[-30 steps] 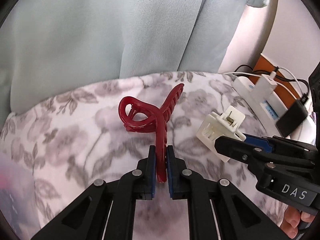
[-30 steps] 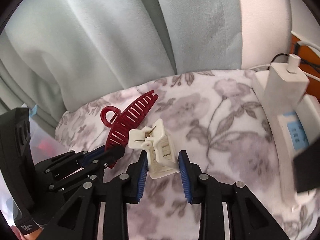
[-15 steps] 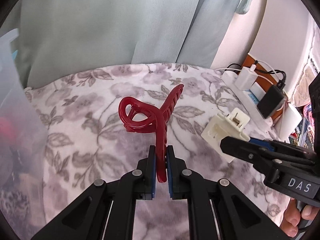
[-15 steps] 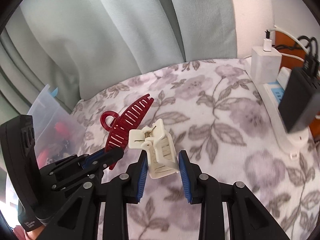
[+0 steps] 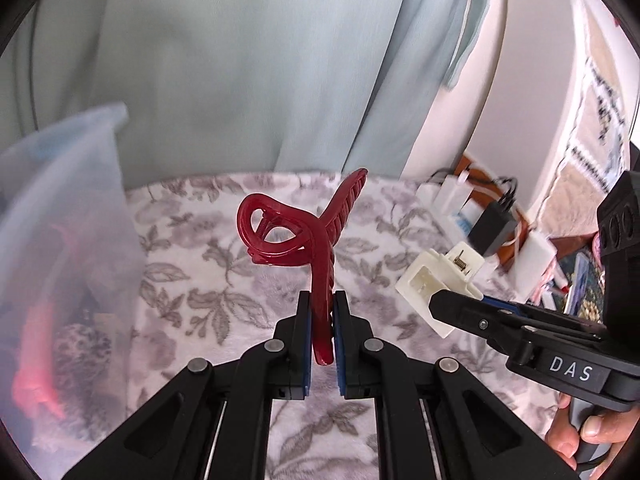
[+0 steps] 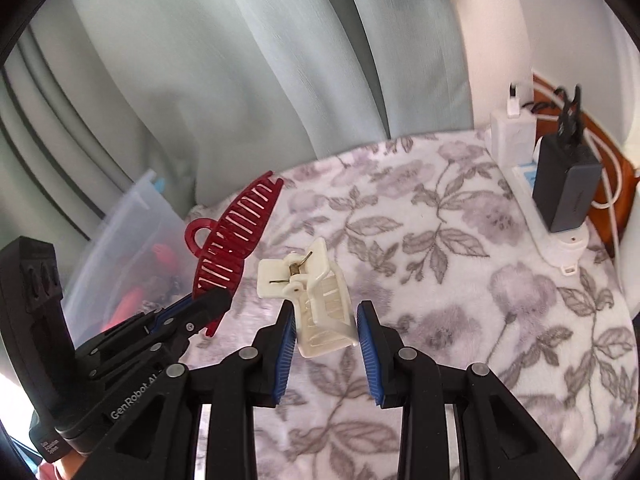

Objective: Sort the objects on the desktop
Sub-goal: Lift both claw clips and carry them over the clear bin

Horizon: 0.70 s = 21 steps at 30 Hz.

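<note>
A: Left gripper point(image 5: 321, 312) — jaws nearly together, blue pads pinching one toothed arm of the red hair claw point(image 5: 308, 236); claw stands up off the floral cloth point(image 5: 224, 280), loop end to the left

B: Right gripper point(image 6: 325, 328) — partly open around the cream hair claw point(image 6: 316, 300); left pad touches its side, right pad looks just clear, so firmness of grip not certain. Clip is raised above the cloth, spring end pointing away

A: Outward: translucent bin point(image 5: 60, 248) at far left holding red items, blurred. Grippers sit side by side

B: Power strip point(image 6: 556, 216) with a dark adapter at the cloth's right edge; pale curtain point(image 6: 260, 80) behind
</note>
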Each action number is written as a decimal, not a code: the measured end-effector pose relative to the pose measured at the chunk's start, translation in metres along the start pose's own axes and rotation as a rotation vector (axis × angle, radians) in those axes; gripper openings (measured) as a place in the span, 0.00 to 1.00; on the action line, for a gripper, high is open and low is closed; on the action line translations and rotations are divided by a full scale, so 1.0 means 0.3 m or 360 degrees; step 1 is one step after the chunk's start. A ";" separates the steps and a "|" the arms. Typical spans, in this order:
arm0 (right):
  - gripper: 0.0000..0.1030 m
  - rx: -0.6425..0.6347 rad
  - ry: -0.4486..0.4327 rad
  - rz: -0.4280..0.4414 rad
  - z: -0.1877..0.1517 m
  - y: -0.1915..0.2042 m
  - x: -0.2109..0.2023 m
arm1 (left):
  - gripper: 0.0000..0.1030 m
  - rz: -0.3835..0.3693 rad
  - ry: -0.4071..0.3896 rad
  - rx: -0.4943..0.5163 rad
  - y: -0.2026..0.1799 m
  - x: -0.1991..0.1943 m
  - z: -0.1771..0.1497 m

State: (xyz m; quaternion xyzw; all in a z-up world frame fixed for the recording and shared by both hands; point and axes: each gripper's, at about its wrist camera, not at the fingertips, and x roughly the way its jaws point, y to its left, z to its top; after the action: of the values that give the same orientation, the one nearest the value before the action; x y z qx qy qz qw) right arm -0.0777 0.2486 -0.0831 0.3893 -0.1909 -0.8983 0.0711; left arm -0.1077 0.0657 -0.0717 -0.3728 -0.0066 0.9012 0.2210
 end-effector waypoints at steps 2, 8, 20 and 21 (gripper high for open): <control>0.32 -0.0006 -0.0037 0.0020 -0.002 0.019 -0.038 | 0.09 -0.0003 -0.0054 -0.0004 -0.005 -0.052 0.007; 0.32 -0.0096 -0.0171 0.0103 -0.002 0.123 -0.172 | 0.09 -0.0007 -0.0239 -0.0011 -0.016 -0.228 0.025; 0.32 -0.0339 -0.0349 0.0290 -0.005 0.367 -0.345 | 0.09 0.0116 -0.0514 -0.0067 0.070 -0.535 0.020; 0.32 -0.0367 -0.0353 0.0310 -0.006 0.396 -0.350 | 0.09 0.0136 -0.0532 -0.0080 0.085 -0.556 0.017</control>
State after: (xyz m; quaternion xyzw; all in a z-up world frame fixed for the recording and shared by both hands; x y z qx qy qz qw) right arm -0.0067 0.1681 0.0336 0.2568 -0.1303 -0.9405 0.1804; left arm -0.0170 -0.0239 0.0391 -0.2231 -0.0501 0.9588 0.1688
